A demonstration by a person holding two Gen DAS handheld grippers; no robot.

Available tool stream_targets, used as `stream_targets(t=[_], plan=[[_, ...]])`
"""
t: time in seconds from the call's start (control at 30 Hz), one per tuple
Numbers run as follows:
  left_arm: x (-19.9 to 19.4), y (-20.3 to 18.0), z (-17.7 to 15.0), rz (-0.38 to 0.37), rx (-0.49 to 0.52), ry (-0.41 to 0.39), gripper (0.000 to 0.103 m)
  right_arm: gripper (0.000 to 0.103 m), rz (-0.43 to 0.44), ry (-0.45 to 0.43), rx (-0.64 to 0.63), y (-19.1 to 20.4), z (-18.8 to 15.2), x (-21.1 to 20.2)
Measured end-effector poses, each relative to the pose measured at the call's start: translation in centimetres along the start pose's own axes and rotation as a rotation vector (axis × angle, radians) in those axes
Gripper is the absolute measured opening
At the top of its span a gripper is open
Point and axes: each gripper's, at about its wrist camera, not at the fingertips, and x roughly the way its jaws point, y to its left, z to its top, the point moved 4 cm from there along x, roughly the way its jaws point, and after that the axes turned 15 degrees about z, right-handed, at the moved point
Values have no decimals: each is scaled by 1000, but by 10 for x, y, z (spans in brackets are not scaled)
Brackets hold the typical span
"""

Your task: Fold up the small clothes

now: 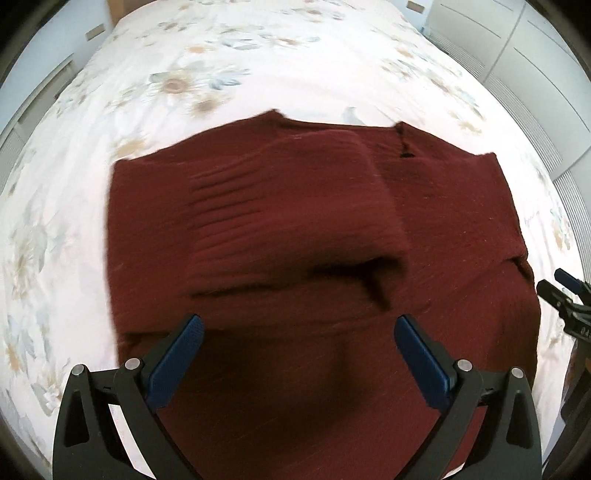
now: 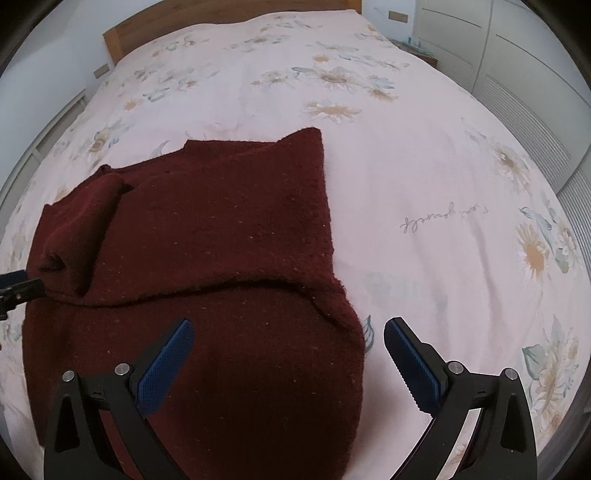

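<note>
A dark red knitted garment (image 1: 295,229) lies on the bed, with one sleeve folded across its body. My left gripper (image 1: 298,325) hovers over the garment's near part, its blue pads wide open and nothing between them. In the right wrist view the same garment (image 2: 207,229) fills the left half, a folded layer lying over its lower part. My right gripper (image 2: 288,328) stands open above the garment's right edge, one pad over the knit and the other over the sheet. The right gripper's tip (image 1: 565,295) shows at the left view's right edge.
The bed is covered by a pale pink sheet (image 2: 424,177) printed with flowers and a line of script. A wooden headboard (image 2: 122,33) stands at the far end. White slatted wardrobe doors (image 2: 517,66) line the right side.
</note>
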Motion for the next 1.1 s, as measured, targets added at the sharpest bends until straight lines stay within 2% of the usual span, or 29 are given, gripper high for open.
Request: stream_targets(t=[0.1, 0.33, 0.43, 0.57, 0.67, 0.77, 0.83, 0.87, 0.9, 1.1], plan=[[0, 26, -9, 11, -29, 4, 102, 103, 2, 6, -15, 4, 0, 1], [17, 92, -25, 175, -58, -12, 102, 103, 11, 33, -39, 19, -4, 13], [34, 105, -30, 191, -48, 10, 100, 103, 13, 49, -49, 26, -5, 20], [57, 106, -29, 178, -33, 46, 79, 103, 17, 68, -67, 38, -5, 29], [64, 104, -22, 158, -48, 34, 77, 103, 13, 84, -89, 48, -5, 36], [68, 102, -16, 124, -66, 31, 64, 103, 15, 96, -111, 60, -2, 43], [68, 100, -13, 104, -64, 24, 51, 103, 21, 100, -132, 72, 2, 48], [66, 98, -12, 77, -55, 15, 30, 103, 24, 101, -142, 78, 4, 50], [65, 98, -11, 48, -59, 13, 16, 103, 28, 102, -152, 83, 7, 52], [62, 113, -15, -22, -131, 17, 12, 103, 65, 85, -235, 130, 30, 58]])
